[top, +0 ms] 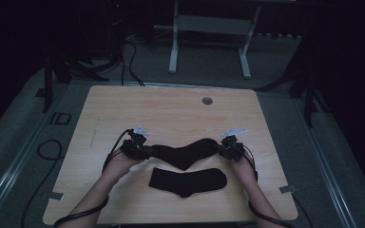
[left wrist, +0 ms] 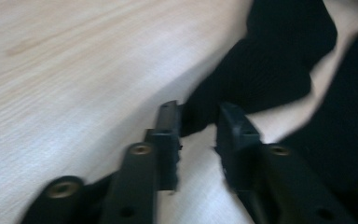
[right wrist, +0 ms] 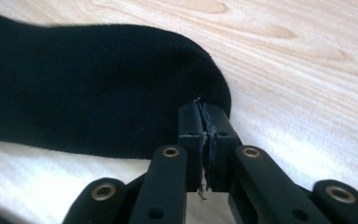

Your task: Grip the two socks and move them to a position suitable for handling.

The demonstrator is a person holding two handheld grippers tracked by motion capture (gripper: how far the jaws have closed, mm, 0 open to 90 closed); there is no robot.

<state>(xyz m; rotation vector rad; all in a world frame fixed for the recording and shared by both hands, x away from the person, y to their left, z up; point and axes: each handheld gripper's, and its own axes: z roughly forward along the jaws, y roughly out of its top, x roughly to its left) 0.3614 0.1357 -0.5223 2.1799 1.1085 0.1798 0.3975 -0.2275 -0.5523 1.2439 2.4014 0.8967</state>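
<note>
Wood table (top: 171,109) stands bare toward twelve o'clock; right gripper (right wrist: 204,122) pinches far sock (top: 186,151), left gripper (left wrist: 196,122) released.

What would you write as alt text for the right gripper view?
A hand-held gripper has its two black jaws pinched shut on the rounded end of a black sock. The sock lies flat on a pale wooden table.
</note>
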